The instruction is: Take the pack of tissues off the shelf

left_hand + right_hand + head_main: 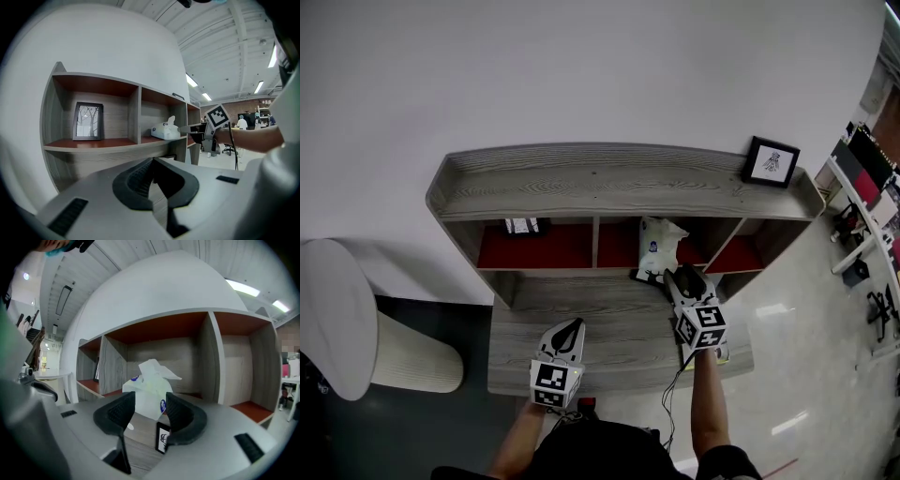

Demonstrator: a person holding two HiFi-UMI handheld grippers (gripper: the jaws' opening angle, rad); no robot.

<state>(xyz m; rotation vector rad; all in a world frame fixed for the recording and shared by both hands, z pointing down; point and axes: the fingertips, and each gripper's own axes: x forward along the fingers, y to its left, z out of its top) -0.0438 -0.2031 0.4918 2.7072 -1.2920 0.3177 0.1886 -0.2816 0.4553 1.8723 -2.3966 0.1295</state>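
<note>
The white tissue pack (659, 246) stands in the shelf's (609, 183) middle compartment, near its right divider, with a tissue sticking up. My right gripper (678, 276) is level in front of it and open. In the right gripper view the pack (149, 390) sits just beyond the spread fingertips of my right gripper (150, 409), and neither pad touches it. My left gripper (571, 328) hovers over the lower ledge, shut and empty. In the left gripper view, past my left gripper (153, 160), the pack (165, 131) shows with the right gripper (191, 127) beside it.
A small black-framed card (162, 438) stands on the ledge under my right jaws. One framed picture (771, 161) sits on the shelf top at the right, another (523, 225) in the left compartment. A white round table (337, 319) and bin (412, 354) stand at the left.
</note>
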